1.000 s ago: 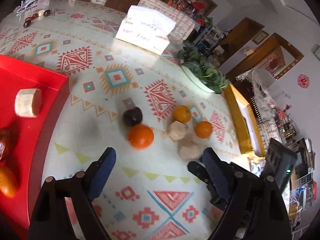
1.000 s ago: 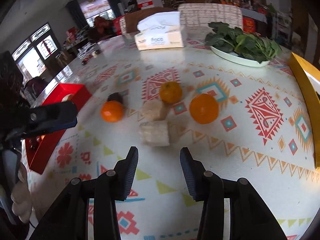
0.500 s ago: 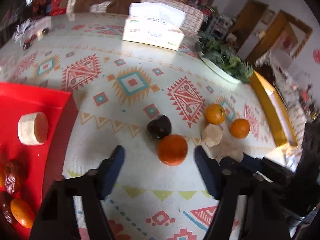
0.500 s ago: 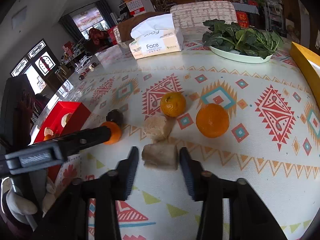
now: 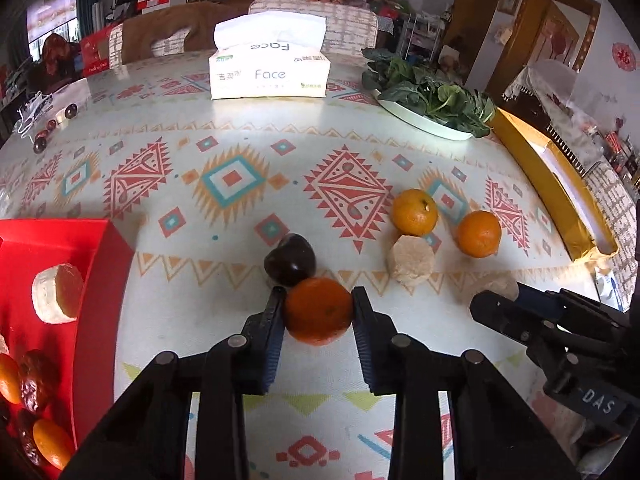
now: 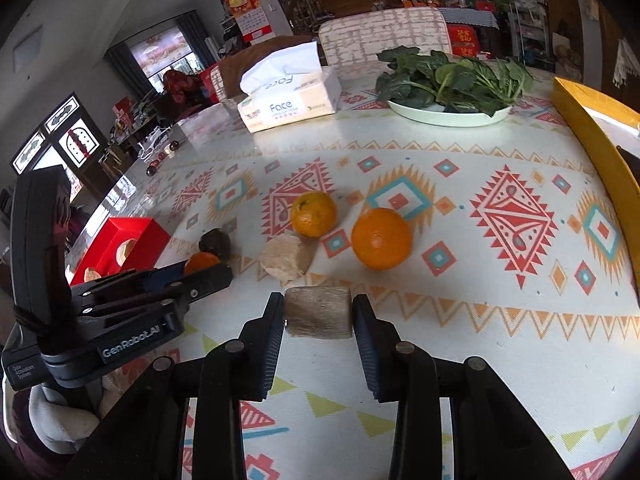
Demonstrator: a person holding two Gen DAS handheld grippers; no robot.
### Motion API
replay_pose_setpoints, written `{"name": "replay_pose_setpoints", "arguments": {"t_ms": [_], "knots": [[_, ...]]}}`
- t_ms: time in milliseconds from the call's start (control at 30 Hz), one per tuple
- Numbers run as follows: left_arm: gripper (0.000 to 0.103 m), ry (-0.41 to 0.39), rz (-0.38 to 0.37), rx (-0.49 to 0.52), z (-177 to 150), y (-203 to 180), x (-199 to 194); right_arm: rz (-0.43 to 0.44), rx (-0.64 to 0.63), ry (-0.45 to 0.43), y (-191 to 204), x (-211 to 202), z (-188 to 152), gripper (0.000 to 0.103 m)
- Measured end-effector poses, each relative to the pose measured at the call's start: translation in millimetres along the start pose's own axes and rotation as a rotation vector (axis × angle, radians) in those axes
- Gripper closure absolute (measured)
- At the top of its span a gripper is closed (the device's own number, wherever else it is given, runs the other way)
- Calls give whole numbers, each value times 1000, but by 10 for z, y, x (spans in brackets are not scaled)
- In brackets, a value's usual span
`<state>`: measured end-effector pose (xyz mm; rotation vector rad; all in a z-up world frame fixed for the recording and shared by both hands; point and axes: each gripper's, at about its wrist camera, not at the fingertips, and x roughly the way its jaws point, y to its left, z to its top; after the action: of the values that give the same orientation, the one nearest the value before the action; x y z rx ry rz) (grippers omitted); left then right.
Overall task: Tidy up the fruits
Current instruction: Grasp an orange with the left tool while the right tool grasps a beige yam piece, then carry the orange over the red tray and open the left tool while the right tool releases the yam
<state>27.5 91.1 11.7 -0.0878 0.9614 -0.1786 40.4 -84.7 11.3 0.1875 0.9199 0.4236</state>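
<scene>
Fruits lie partly sorted: a red tray point(image 5: 100, 264) at the surface's left edge already holds several pieces, while two oranges, a dark fruit point(image 5: 290, 260) and a pale cut chunk point(image 5: 412, 258) wait on the patterned surface point(image 5: 240, 184). The left gripper point(image 5: 318, 300) has its fingers closing on an orange point(image 5: 318, 310), pads against both sides. The right gripper point(image 6: 318, 304) has its fingers pinching a tan cylinder piece point(image 6: 318, 312). Both pieces sit on the surface, not yet lifted; most loose pieces remain to be moved.
</scene>
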Motion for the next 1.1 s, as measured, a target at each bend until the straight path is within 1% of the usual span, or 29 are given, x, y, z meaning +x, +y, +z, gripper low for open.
{"name": "replay_pose_setpoints", "arguments": {"t_ms": [133,300,467,600,700,900,967,1100], "knots": [[72,-21,-23,-39,-57,35,-117,1,13,-7,-40,-32,-2,65],[71,-67,-63,-106,-214,96,-406,11,29,-12,-74,-59,-2,65],[71,-120,-78,-146,-404,141,-676,15,20,-23,-41,-82,-9,65],[71,-150,-86,-162,-493,216,-809,3,19,-48,-14,-126,-27,65],[71,-165,-100,-208,-532,337,-897,-18,14,-73,-4,-169,-39,65],[71,-240,-114,-281,-655,640,-1234,-38,-6,-97,85,-192,-67,65],[71,-257,-108,-303,-700,764,-1332,-51,-15,-92,155,-186,-76,65],[71,-283,-63,-350,-803,1072,-1485,-15,-23,-88,381,-234,-140,65]]}}
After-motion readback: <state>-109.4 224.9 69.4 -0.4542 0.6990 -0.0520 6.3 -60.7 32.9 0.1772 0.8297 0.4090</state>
